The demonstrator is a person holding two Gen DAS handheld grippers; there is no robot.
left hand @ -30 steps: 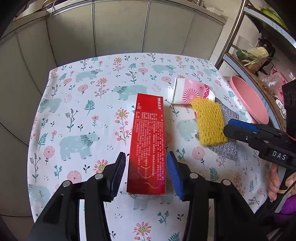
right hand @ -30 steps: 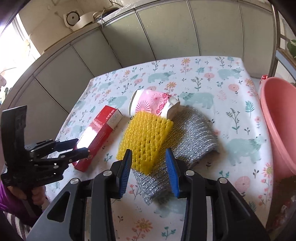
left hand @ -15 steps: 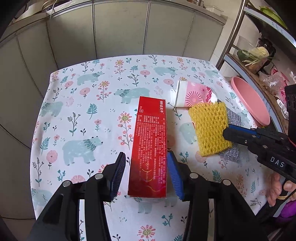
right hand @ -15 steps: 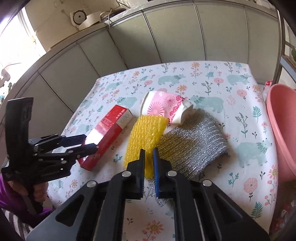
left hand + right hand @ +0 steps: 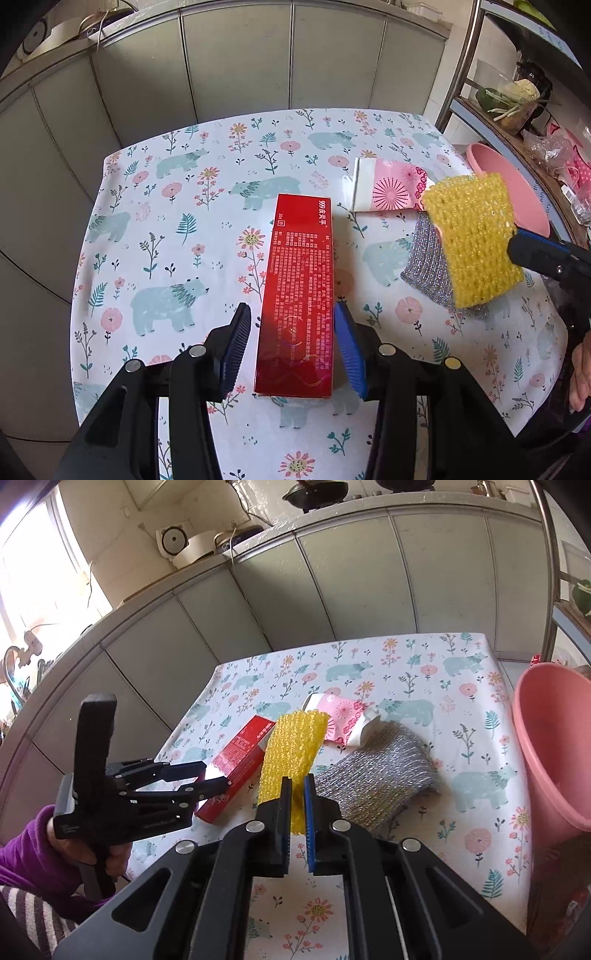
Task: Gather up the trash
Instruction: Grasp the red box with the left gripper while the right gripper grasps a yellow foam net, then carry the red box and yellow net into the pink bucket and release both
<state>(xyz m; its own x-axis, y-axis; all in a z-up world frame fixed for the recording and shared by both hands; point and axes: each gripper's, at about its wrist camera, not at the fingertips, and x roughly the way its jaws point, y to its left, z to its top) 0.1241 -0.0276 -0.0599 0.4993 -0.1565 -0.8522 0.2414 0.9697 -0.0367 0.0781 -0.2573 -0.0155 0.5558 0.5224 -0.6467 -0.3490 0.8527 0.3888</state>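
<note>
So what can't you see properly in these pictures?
- Silver mesh scrubber: partly behind the yellow mesh sponge, left wrist view.
- Pink plastic basin: cut by the right edge, inside hidden, right wrist view.
- Red cardboard box: print too small to read.

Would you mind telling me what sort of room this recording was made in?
Most likely a home kitchen: a pan and a rice cooker stand on the counter over grey cabinets, with vegetables on a side shelf.

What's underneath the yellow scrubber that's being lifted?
The silver scouring cloth lies on the tablecloth below the yellow scrubber, which the right gripper holds. The scrubber hides part of the cloth.
</note>
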